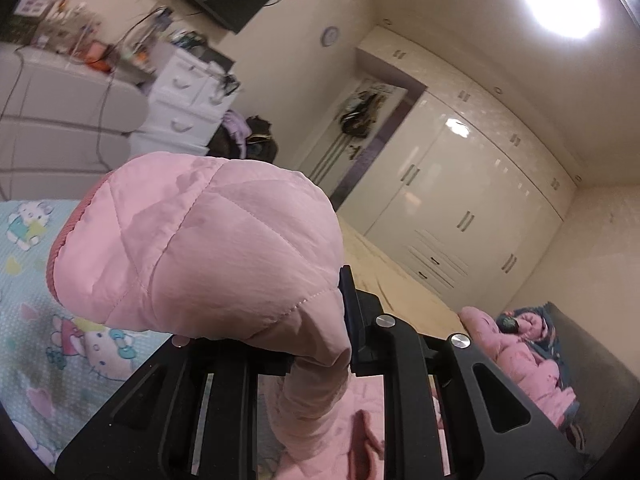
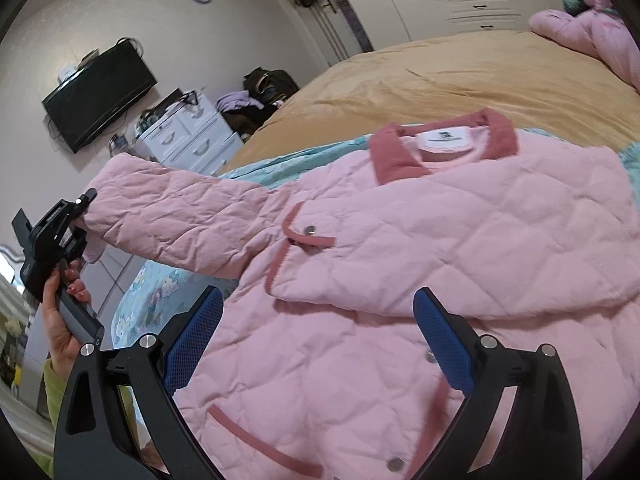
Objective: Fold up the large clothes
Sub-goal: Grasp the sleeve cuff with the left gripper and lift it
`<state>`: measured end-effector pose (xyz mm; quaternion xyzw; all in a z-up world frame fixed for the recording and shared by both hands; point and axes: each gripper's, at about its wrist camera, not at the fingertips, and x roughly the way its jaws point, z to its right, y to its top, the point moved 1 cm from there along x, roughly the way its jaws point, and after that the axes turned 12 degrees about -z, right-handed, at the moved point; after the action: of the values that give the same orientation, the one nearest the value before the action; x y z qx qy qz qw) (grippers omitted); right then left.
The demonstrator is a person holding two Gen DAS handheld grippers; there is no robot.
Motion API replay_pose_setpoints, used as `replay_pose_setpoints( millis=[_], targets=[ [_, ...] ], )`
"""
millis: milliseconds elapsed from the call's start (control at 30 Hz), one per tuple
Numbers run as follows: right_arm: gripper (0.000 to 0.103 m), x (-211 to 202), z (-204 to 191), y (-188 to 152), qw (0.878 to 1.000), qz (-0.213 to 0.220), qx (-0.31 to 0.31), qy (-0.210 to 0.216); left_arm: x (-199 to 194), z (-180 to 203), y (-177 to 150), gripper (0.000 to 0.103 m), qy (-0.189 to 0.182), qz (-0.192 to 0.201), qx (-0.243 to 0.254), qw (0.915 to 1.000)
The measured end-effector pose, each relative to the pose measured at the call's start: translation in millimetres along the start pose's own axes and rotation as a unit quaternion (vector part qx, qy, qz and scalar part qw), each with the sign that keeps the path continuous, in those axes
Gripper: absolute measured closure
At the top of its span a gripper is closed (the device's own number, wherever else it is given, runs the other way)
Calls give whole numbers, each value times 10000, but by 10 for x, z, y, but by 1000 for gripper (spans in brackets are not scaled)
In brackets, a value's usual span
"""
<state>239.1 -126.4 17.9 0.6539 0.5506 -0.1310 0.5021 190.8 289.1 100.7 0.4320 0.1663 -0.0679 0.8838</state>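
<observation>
A pink quilted jacket (image 2: 420,248) with a darker pink collar lies spread on the bed, front up. My left gripper (image 2: 82,210) is shut on the end of its sleeve (image 2: 176,224) and holds the sleeve stretched out above the bed's edge. In the left wrist view the sleeve cuff (image 1: 200,248) bulges over the shut left gripper (image 1: 344,312) and hides most of the fingers. My right gripper (image 2: 318,320) is open and empty, hovering over the jacket's lower front.
The bed has a Hello Kitty sheet (image 1: 36,320) and a tan blanket (image 2: 440,80). Pink bedding (image 2: 592,32) is piled at the far end. A white drawer unit (image 2: 188,140), a wall TV (image 2: 96,96) and white wardrobes (image 1: 460,200) stand around.
</observation>
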Motion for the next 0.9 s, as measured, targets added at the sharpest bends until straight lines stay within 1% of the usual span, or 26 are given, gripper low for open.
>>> replay_pose_setpoints(
  millis=[300,367,467,500,667,767,900],
  targets=[
    [8,-294,348,-159,9989,193,410,-121,12,502,-171,92,-250,-60,730,9970],
    [8,-334,425,-193,9984,198,516,-119,42,644,-249,92,-309,-103,966,9948],
    [8,-384,576,-231,9970,175,752,65,107,817,-371,92,-393,-212,1260,9910],
    [8,-420,632,-252,9963,214,833,47,133,864,-415,92,-433,-255,1350,9896],
    [8,-561,829,-295,9940,340,1030,-114,271,1145,-710,92,-652,-511,1903,9782],
    [8,-631,908,-315,9931,406,1084,-209,355,1314,-945,92,-825,-733,2209,9690],
    [8,-697,1001,-350,9922,436,1113,-349,521,1523,-1339,92,-956,-1136,2710,9510]
  ],
)
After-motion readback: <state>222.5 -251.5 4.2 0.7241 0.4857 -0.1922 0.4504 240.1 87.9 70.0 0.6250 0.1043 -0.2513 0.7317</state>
